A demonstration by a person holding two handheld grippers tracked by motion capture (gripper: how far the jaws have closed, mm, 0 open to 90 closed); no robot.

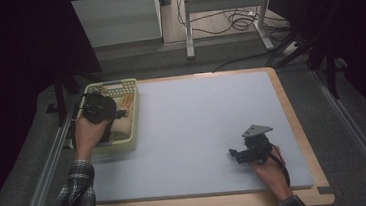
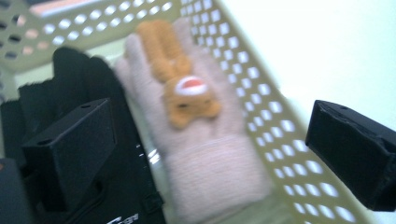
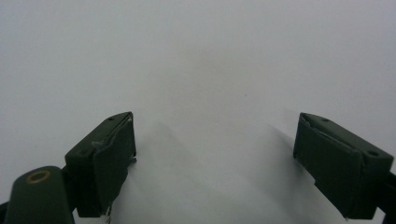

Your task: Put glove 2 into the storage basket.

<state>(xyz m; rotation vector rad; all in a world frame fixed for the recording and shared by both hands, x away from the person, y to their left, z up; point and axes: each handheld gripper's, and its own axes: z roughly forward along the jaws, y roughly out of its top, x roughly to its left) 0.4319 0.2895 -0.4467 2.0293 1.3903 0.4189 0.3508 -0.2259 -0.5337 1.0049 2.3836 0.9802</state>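
1. Hovering over the basket (image 1: 133,118) at the high view's left, the left gripper (image 2: 205,144) was found with jaws wide apart, nothing between them.
2. A pink glove (image 2: 196,140) was seen lying in the basket just beyond the jaws, its long axis running up the frame.
3. The right gripper (image 3: 215,154), lower right, was noted open and well apart.

A pale pink knitted glove (image 2: 205,154) (orange plush animal on its back) lies flat in the perforated basket (image 2: 280,140).

A glove (image 2: 205,154) lies inside the basket (image 1: 133,118) at the mat's (image 1: 193,132) left edge, a plush toy (image 2: 180,77) on it, dark items (image 2: 70,93) beside.
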